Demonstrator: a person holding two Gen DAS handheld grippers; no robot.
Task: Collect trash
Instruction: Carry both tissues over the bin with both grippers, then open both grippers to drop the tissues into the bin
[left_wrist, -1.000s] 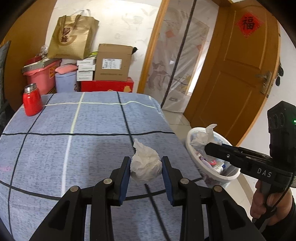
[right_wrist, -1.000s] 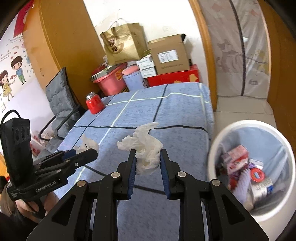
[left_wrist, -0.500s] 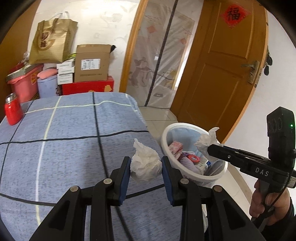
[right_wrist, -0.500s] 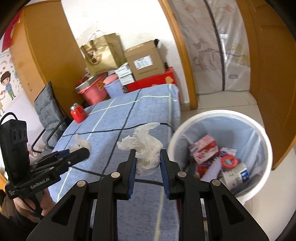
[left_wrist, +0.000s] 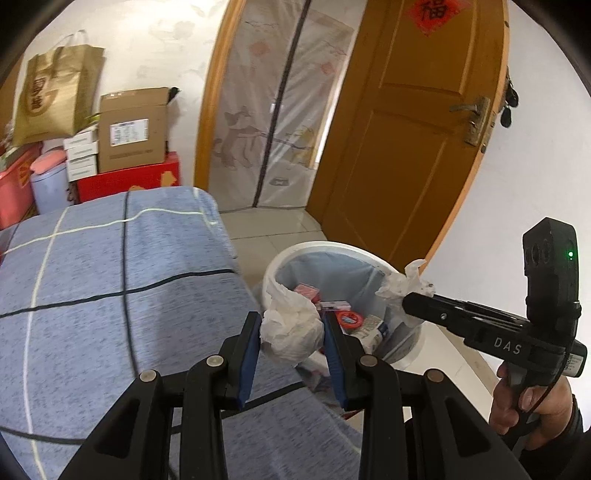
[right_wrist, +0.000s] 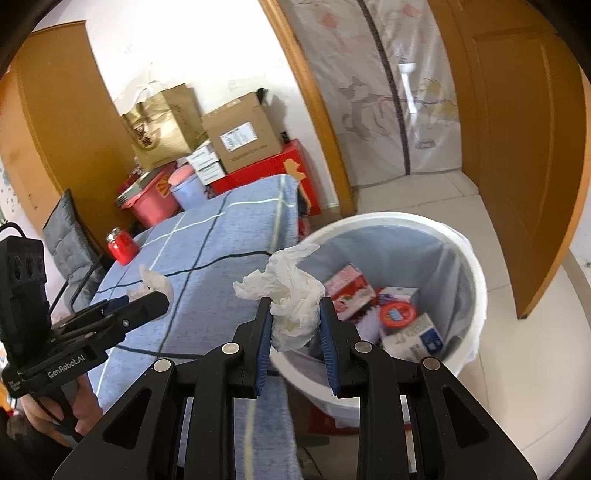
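The blue checked cloth-covered surface (left_wrist: 110, 295) ends beside the round white plastic trash bin (right_wrist: 476, 280). The left hand-held gripper (left_wrist: 291, 339) pinches a crumpled white tissue wad (left_wrist: 290, 332), tail pointing up. The right hand-held gripper (right_wrist: 295, 325) clamps a second crumpled white tissue (right_wrist: 288, 295) at the bin's rim, its ragged end trailing up-left.

The near rim of the bin (right_wrist: 476, 273) is being covered by the right gripper (right_wrist: 295, 321) and its crumpled tissue (right_wrist: 291, 295). Beside the bin, the edge of the blue cloth (left_wrist: 110, 295) is being blurred. Left of the bin, the red bottle (right_wrist: 120, 245) is being shown too small for its label to be read. The boxes in the bin (right_wrist: 406, 325) are being partly hidden by one another.
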